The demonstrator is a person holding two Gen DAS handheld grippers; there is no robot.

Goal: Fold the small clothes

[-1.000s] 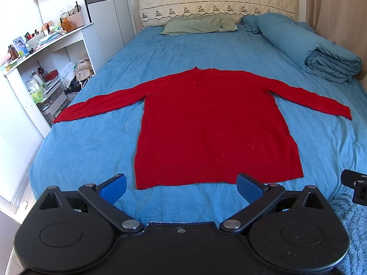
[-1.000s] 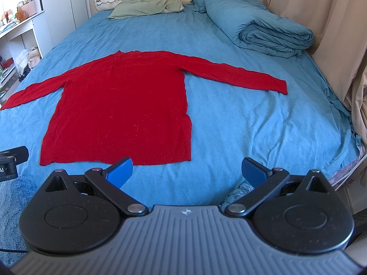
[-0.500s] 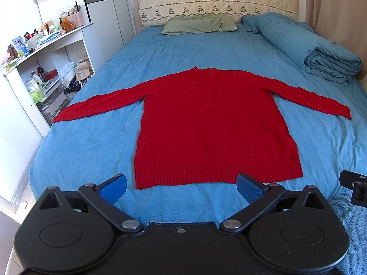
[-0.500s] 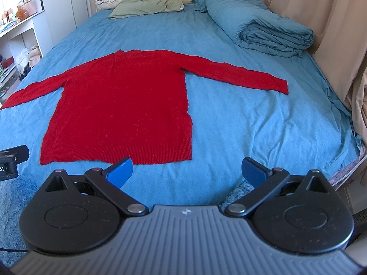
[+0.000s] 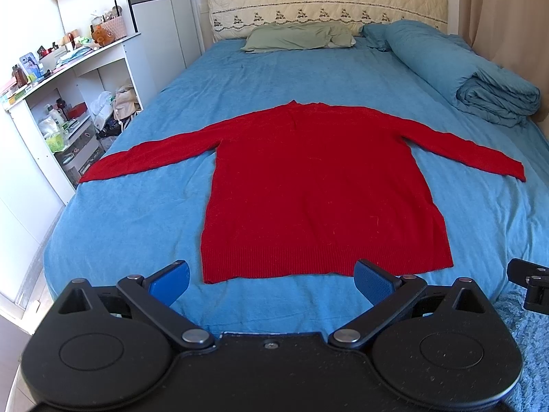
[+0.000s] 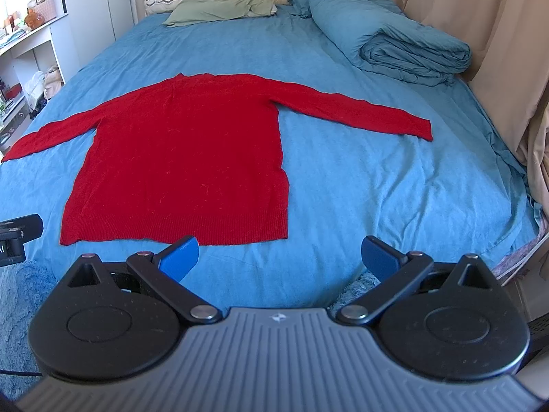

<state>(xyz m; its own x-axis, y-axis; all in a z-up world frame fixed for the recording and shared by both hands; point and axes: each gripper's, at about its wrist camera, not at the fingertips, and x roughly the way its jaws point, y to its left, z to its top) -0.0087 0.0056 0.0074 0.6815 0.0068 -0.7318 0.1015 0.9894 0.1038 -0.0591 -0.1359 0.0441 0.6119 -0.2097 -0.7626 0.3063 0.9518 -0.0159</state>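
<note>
A red long-sleeved sweater (image 5: pixel 319 189) lies flat on the blue bed sheet (image 5: pixel 137 213), both sleeves spread out to the sides, hem toward me. It also shows in the right wrist view (image 6: pixel 185 161). My left gripper (image 5: pixel 271 279) is open and empty, held above the bed's near edge just short of the hem. My right gripper (image 6: pixel 279 255) is open and empty, near the hem's right corner. Neither touches the sweater.
A rolled blue duvet (image 5: pixel 480 86) lies at the far right of the bed, a green pillow (image 5: pixel 295 36) by the headboard. White shelves with clutter (image 5: pixel 61 103) stand left of the bed. Curtains (image 6: pixel 497 34) hang on the right. A blue rug (image 6: pixel 20 292) lies below.
Both grippers have drifted very slightly; the sweater has not moved and the jaws stay open.
</note>
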